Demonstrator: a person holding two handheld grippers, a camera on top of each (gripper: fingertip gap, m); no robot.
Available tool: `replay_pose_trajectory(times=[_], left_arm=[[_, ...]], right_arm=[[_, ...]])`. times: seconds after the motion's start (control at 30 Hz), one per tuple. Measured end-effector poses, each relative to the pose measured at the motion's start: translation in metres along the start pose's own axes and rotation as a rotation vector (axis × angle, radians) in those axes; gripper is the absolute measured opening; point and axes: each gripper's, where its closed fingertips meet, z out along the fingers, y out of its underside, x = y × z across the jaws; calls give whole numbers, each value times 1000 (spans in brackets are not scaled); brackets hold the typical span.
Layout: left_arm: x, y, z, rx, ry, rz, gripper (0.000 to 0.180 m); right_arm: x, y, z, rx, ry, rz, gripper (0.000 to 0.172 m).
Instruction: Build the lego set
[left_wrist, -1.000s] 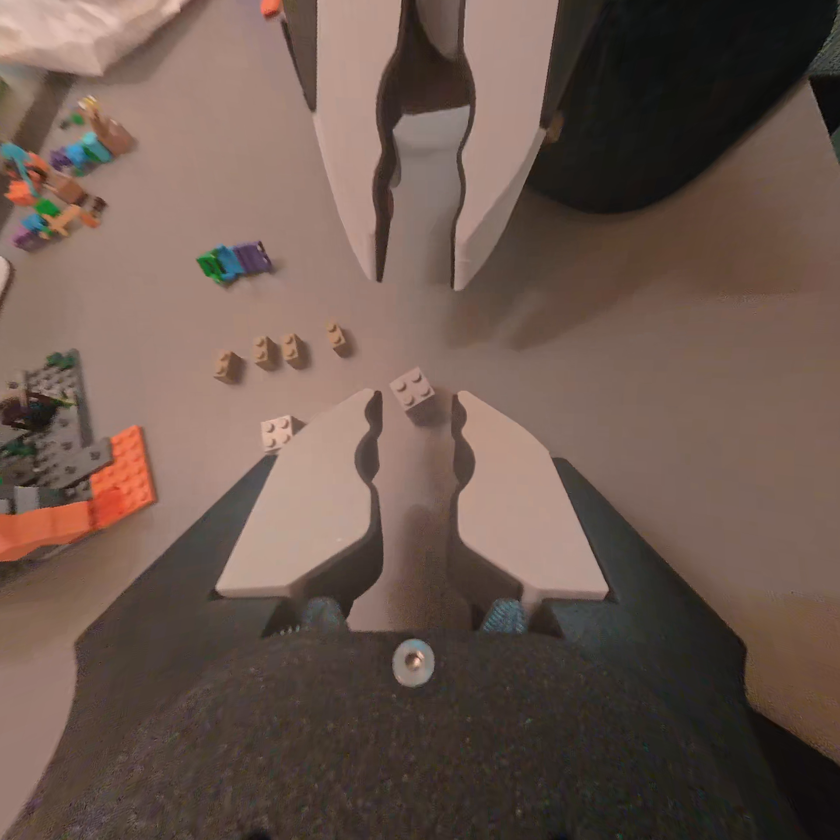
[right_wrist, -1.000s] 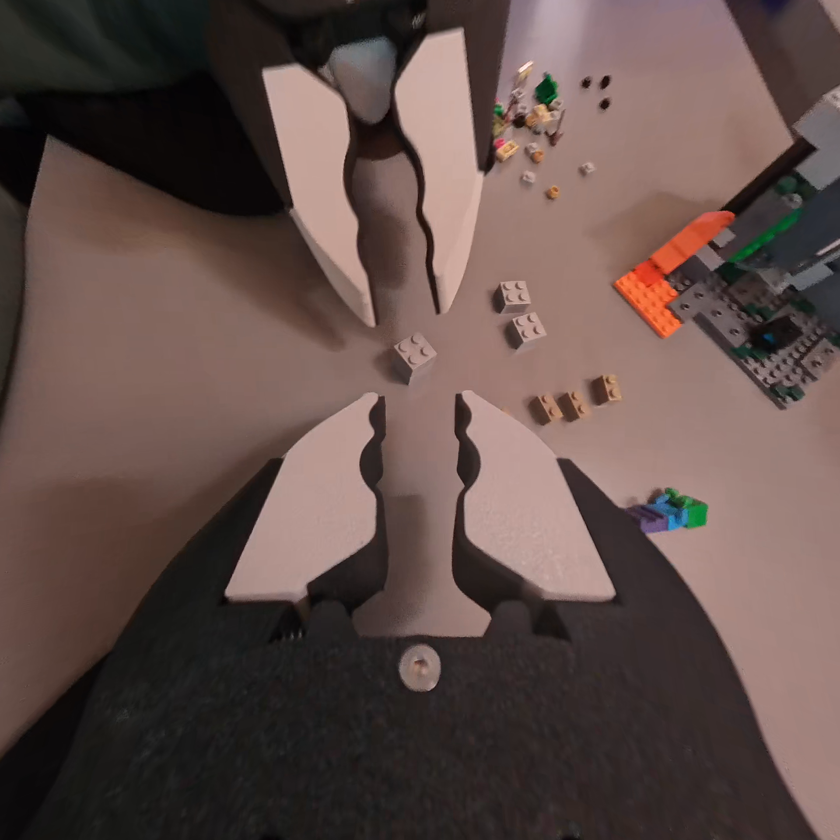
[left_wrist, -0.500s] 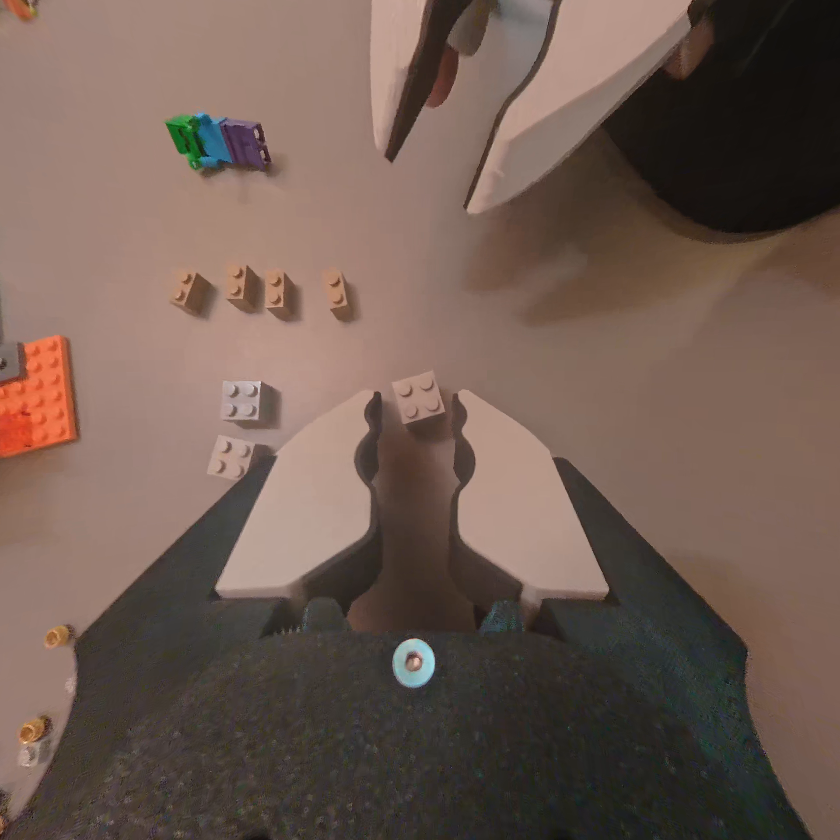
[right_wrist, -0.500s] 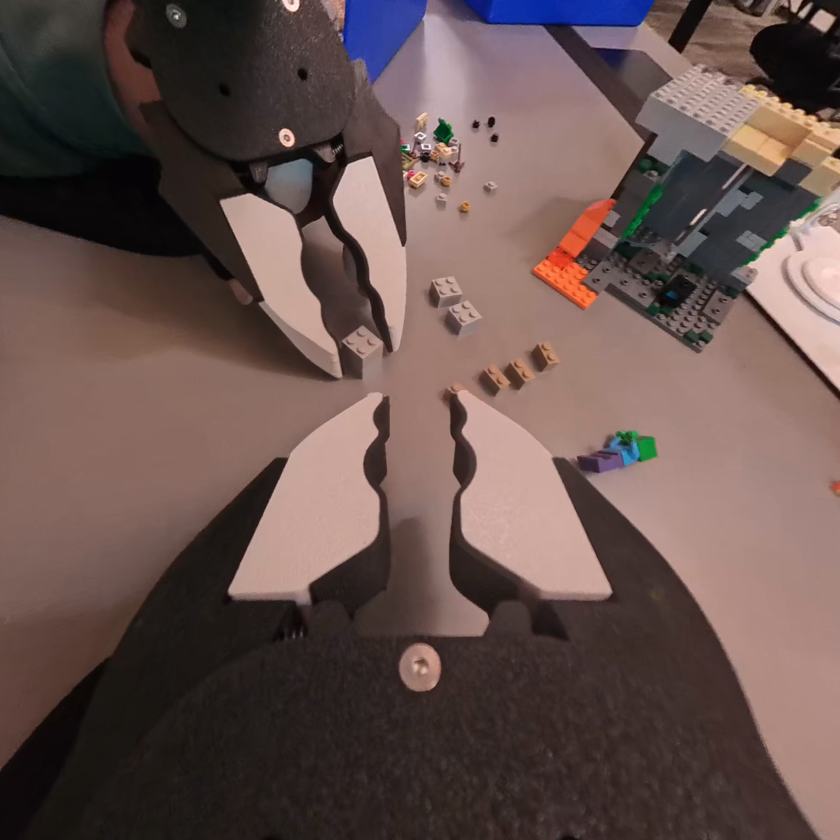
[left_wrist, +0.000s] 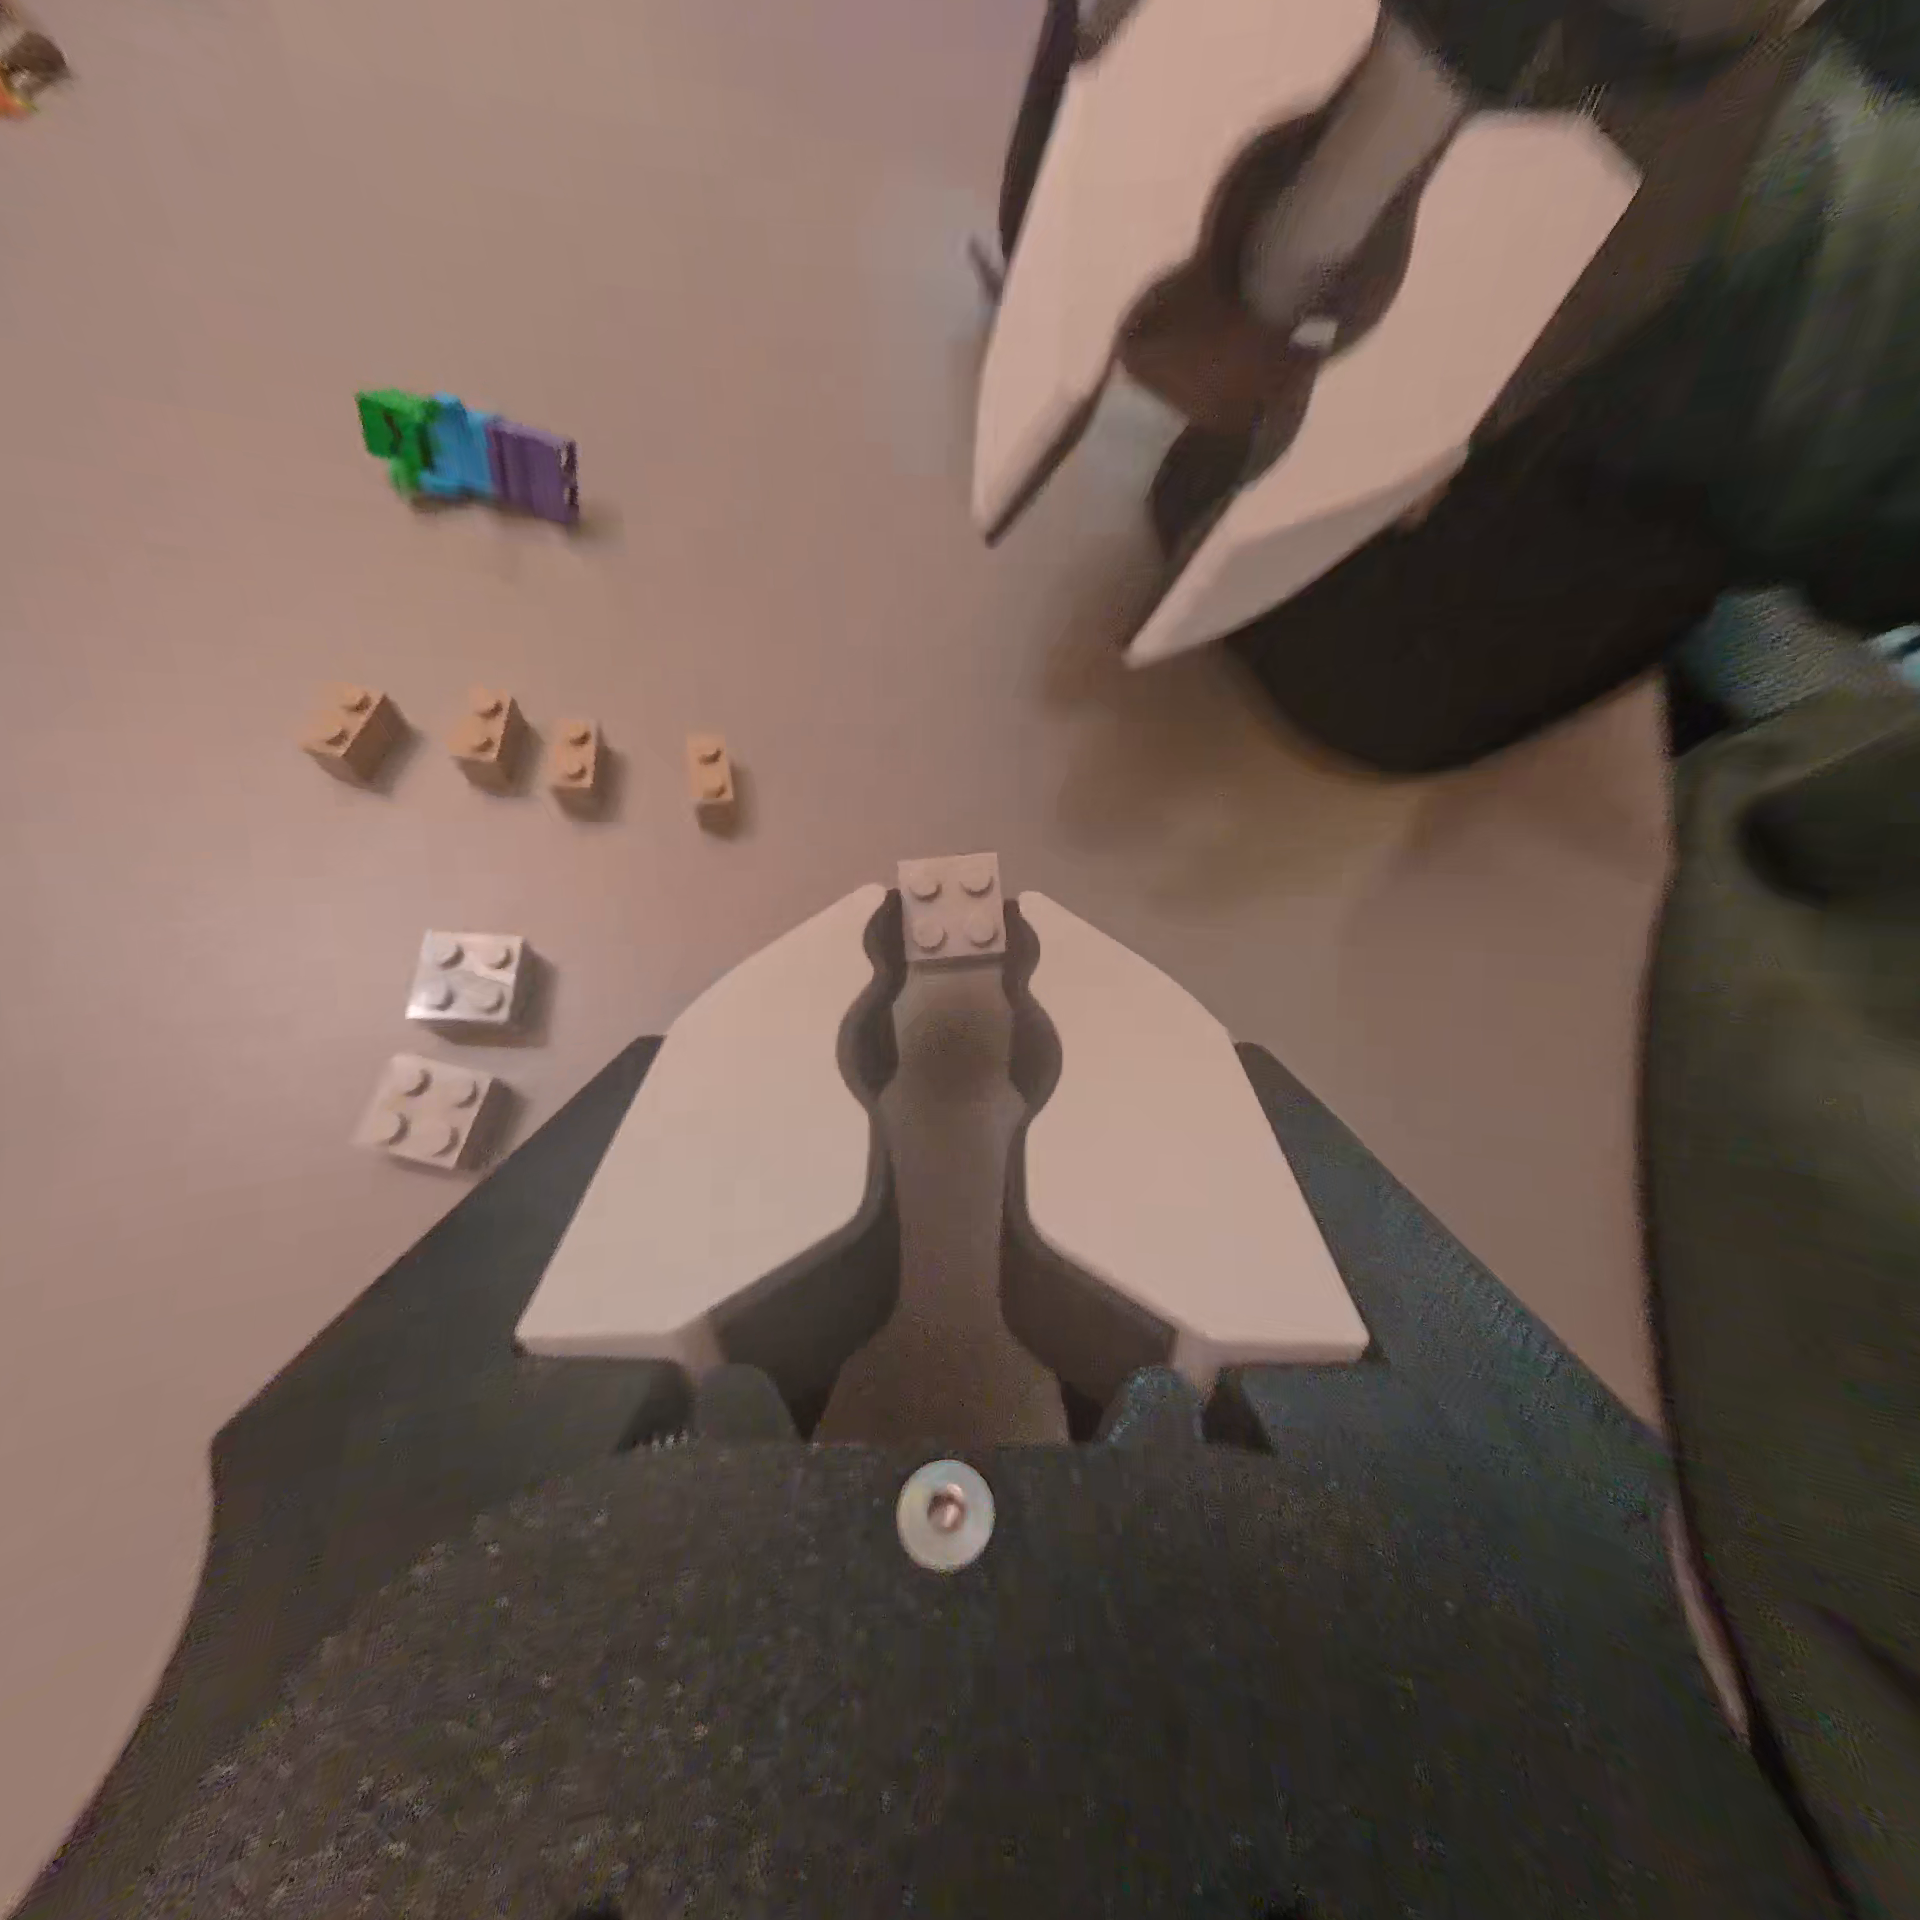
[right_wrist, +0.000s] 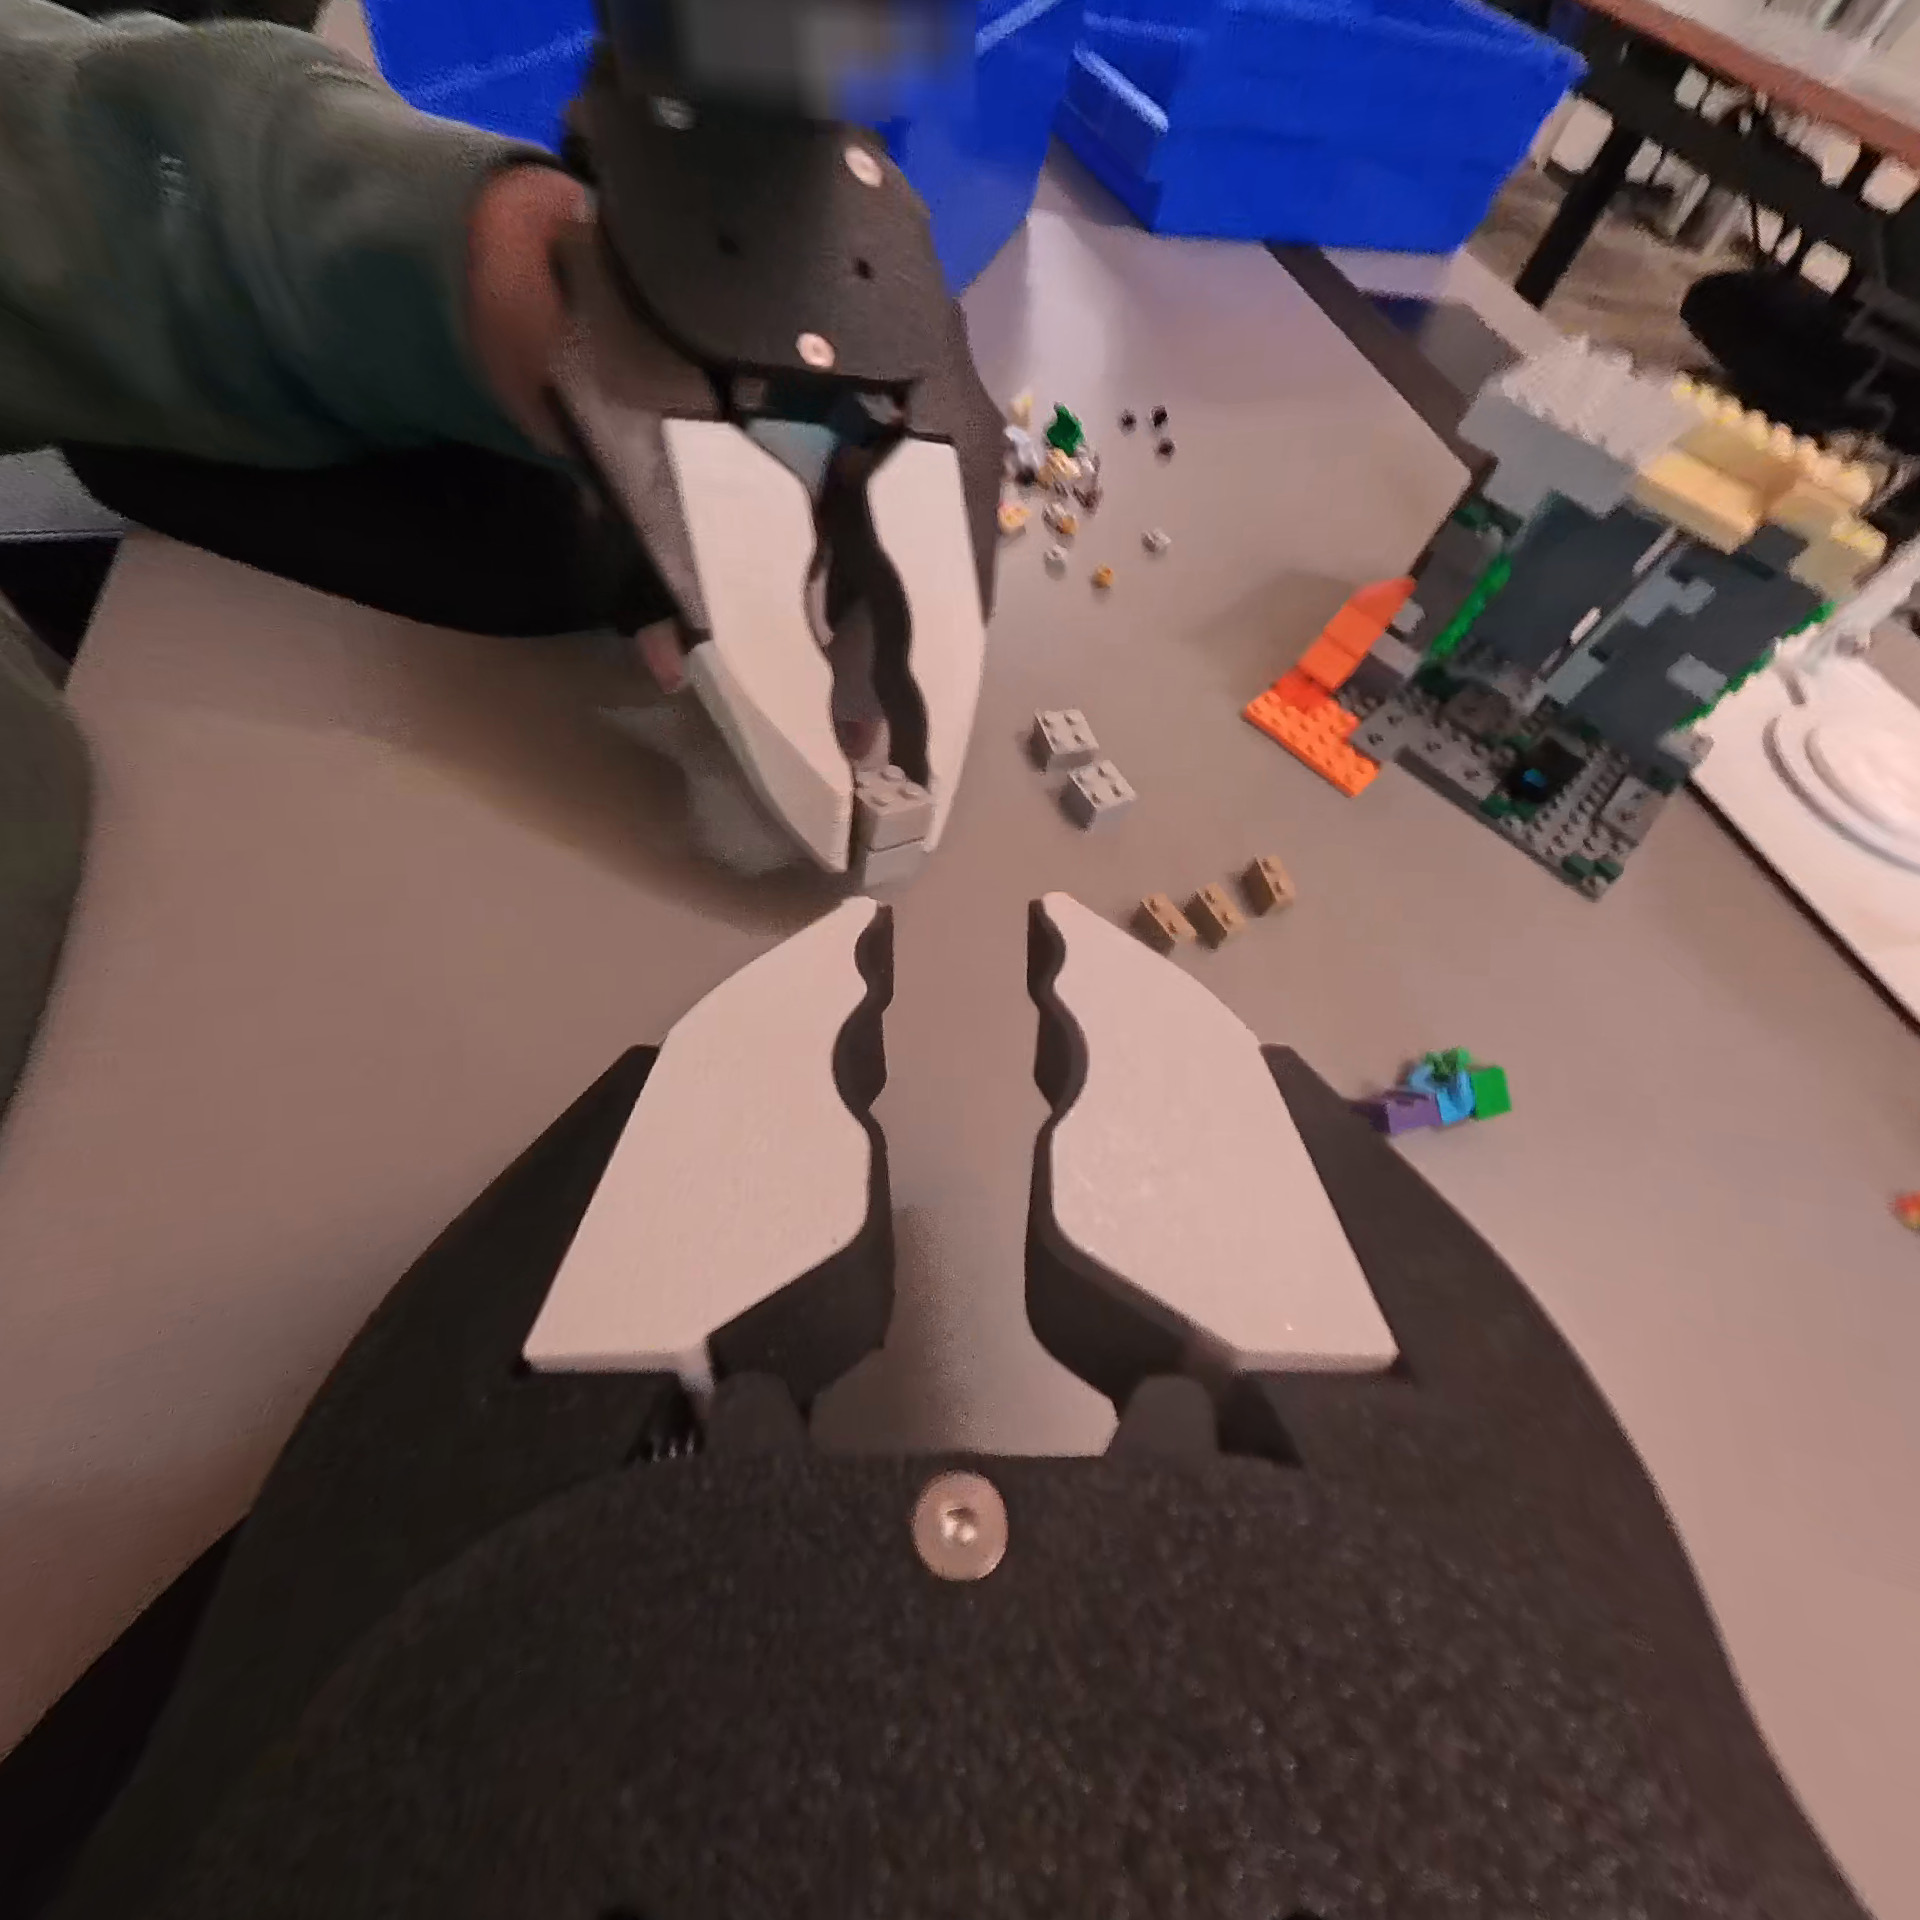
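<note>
My left gripper (left_wrist: 951, 902) is shut on a light grey two-by-two brick (left_wrist: 950, 906), with both pads pressed on its sides at the fingertips. The right wrist view shows the same grasp, with the brick (right_wrist: 891, 802) low at the grey table (right_wrist: 364, 935) between the left gripper's tips (right_wrist: 889, 821). My right gripper (right_wrist: 961, 914) is open and empty, a short way in front of that brick. It also shows in the left wrist view (left_wrist: 1060, 592), blurred at the upper right.
Two more grey bricks (left_wrist: 473, 982) (left_wrist: 431, 1127) and a row of tan bricks (left_wrist: 488, 738) lie to the left. A green, blue and purple piece (left_wrist: 468, 457) lies farther off. A brick building (right_wrist: 1610, 665), blue bins (right_wrist: 1299, 125), small loose parts (right_wrist: 1070, 488) and a white tray (right_wrist: 1849, 769) stand beyond. My right fingertips sit around 5 centimetres from my left ones. The brick building (right_wrist: 1610, 665) is about equally far from each gripper, around 30 centimetres.
My left gripper closed its pads on the grey brick that stood loose between its tips. My right gripper drew back and tilted up, staying open.
</note>
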Motion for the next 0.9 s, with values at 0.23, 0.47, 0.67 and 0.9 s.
replay_pose_trajectory(times=[0.23, 0.47, 0.67, 0.9], left_arm=[[43, -37, -20, 149, 433, -134, 18], [79, -61, -37, 109, 751, -167, 18], [98, -71, -39, 51, 849, -147, 17], [104, -76, -39, 76, 882, -179, 18]], right_arm=[[-31, -28, -11, 118, -104, -272, 33], [-50, -52, -18, 143, -122, -494, 47], [-60, -66, -21, 170, -116, -605, 36], [-59, -70, -27, 192, -79, -571, 25]])
